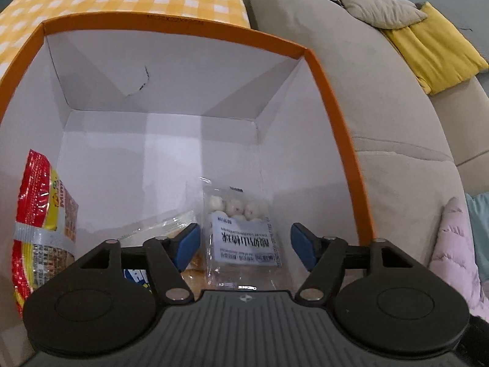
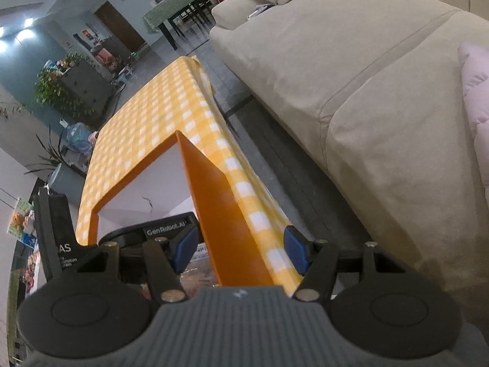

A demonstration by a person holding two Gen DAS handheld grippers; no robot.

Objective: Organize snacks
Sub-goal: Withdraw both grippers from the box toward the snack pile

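Observation:
An orange cardboard box [image 1: 171, 27] with white inner walls stands on a yellow checked tablecloth [image 2: 146, 122]. My left gripper [image 1: 244, 241] reaches down into it and is open. A clear bag of white snack balls [image 1: 241, 217] lies on the box floor between its blue pads, touching neither. A red and yellow packet [image 1: 39, 214] leans on the left inner wall, and a clear packet of baked pieces [image 1: 171, 229] lies beside the left finger. My right gripper [image 2: 240, 249] is open and straddles the box's orange right wall [image 2: 211, 195] without pressing on it.
A beige sofa [image 2: 366, 91] runs close along the table's right side, with a yellow cushion [image 1: 434, 52] and a pink padded garment [image 1: 455, 253] on it. A dark gap of floor separates table and sofa. Plants and a dining table stand far back.

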